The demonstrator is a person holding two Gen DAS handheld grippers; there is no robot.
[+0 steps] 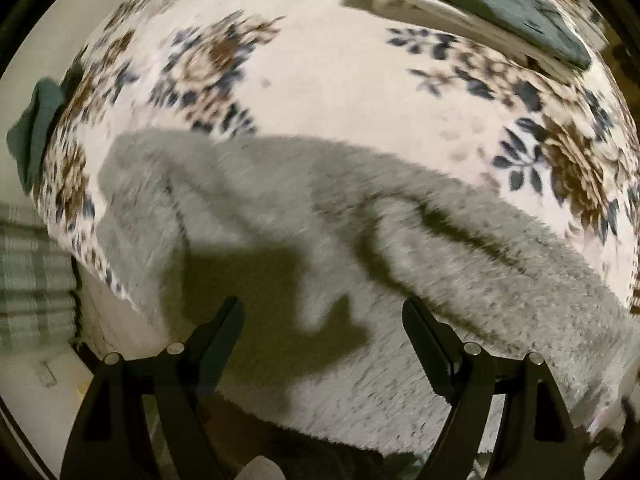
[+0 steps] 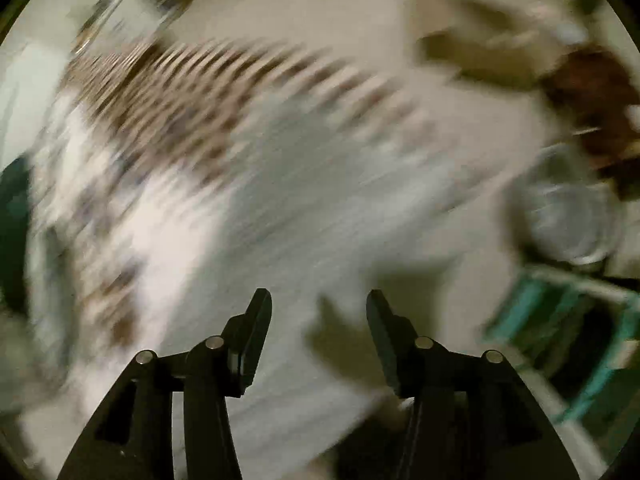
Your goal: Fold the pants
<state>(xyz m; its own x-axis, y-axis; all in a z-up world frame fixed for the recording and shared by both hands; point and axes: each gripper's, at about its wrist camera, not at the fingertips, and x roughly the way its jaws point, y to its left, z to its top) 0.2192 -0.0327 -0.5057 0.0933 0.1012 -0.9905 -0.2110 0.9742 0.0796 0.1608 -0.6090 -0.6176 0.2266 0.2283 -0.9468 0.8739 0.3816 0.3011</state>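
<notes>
Above the grey pants (image 1: 320, 240) spread on the floral bed (image 1: 340, 92), we hold the left claw (image 1: 324, 312) and right claw (image 2: 320, 300) released, ready to pinch an edge.

Both wrist views look down, close, sharing floral bedspread (image 1: 320, 80).

Dim warm light, hard shadows, fisheye-curved edges, heavy motion blur in right view.

Right gripper (image 2: 319, 308): jaws apart, nothing between fingers. Heavy motion blur. Pale grey pants (image 2: 304, 184) below fingers, on floral cover (image 2: 160, 92). Teal frame (image 2: 560, 320) at right edge; clear round container (image 2: 572, 220) above it.
</notes>
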